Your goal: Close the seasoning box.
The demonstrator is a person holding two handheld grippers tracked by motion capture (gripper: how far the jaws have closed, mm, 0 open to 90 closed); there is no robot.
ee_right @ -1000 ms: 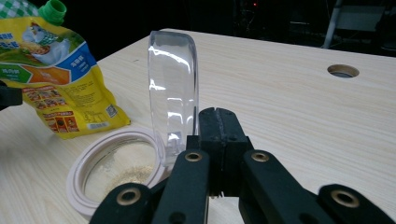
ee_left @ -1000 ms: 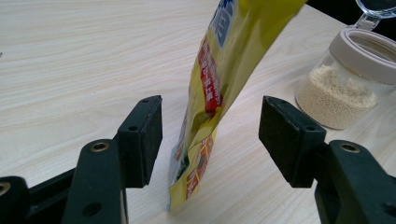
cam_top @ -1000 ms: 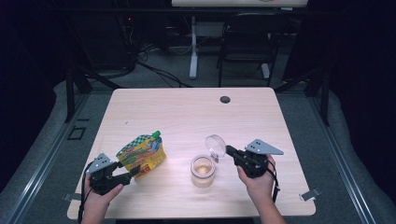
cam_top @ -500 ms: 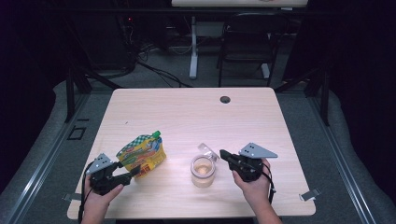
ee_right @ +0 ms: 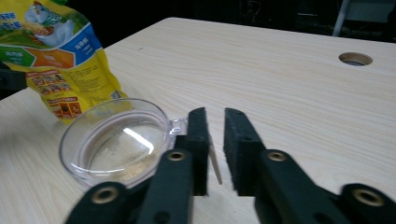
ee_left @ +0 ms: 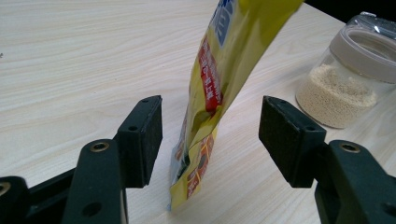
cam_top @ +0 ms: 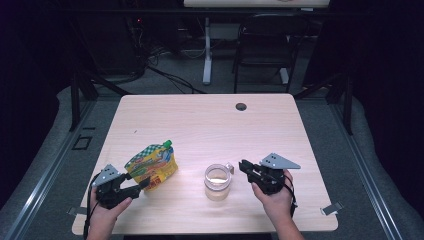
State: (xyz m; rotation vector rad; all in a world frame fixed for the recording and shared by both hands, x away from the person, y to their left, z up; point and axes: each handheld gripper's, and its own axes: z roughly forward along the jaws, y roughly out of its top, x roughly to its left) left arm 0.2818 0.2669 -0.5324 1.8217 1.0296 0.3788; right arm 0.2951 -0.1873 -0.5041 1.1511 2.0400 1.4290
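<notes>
A yellow printed pouch (cam_top: 152,164) with a green cap stands upright at the table's front left. My left gripper (cam_top: 145,184) is open, and the pouch's bottom corner (ee_left: 201,158) sits in the wide gap without touching either pad. A clear jar (cam_top: 218,181) with pale grains in it stands mid-front, its clear lid (ee_right: 116,140) lying flat on top. My right gripper (cam_top: 242,165) is just right of the jar. Its jaws (ee_right: 215,116) have just been opening and stand a narrow gap apart, with the lid's thin clear tab (ee_right: 215,165) between them.
The pale wooden table (cam_top: 200,125) has a round cable hole (cam_top: 241,106) near its far edge. A dark chair (cam_top: 260,45) and a white stand (cam_top: 206,55) are on the floor beyond the table. A person's hands hold both grippers at the front edge.
The jar's lid stood up a second ago, tipped lower, and now lies flat on the jar. My right gripper came down and left with it. The left gripper and pouch stayed put.
</notes>
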